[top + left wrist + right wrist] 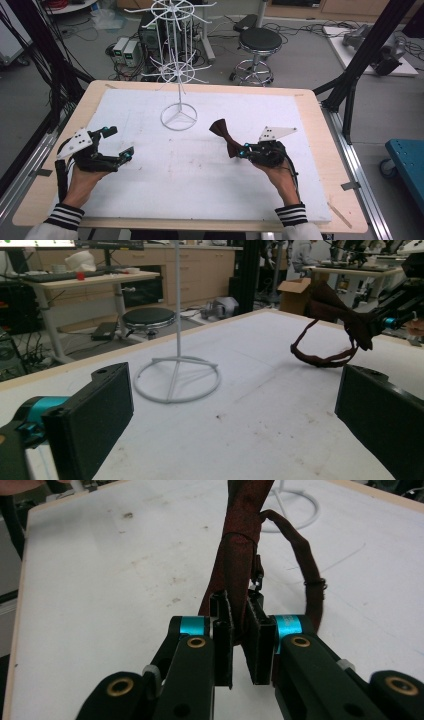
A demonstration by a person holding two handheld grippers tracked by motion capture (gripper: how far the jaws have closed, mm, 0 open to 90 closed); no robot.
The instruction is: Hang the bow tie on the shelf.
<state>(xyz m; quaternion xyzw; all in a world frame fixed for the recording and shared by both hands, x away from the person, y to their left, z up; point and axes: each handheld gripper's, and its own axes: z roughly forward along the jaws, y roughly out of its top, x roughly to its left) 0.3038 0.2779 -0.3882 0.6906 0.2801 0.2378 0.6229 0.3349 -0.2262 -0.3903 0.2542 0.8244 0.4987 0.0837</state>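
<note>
– Where is the bow tie (226, 137)?
– The right gripper (247, 150) pinches it with its jaws, above the right half of the table (310, 107). The tie sticks out from the jaws toward the white rack (178, 70) near the far edge, and its strap loop hangs down.
– And the other one?
– The left gripper (118, 142) has its jaws spread wide with nothing in them, near the left edge. The right hand is nearer the rack.
– How many things?
– One tie, one rack, two grippers.
</note>
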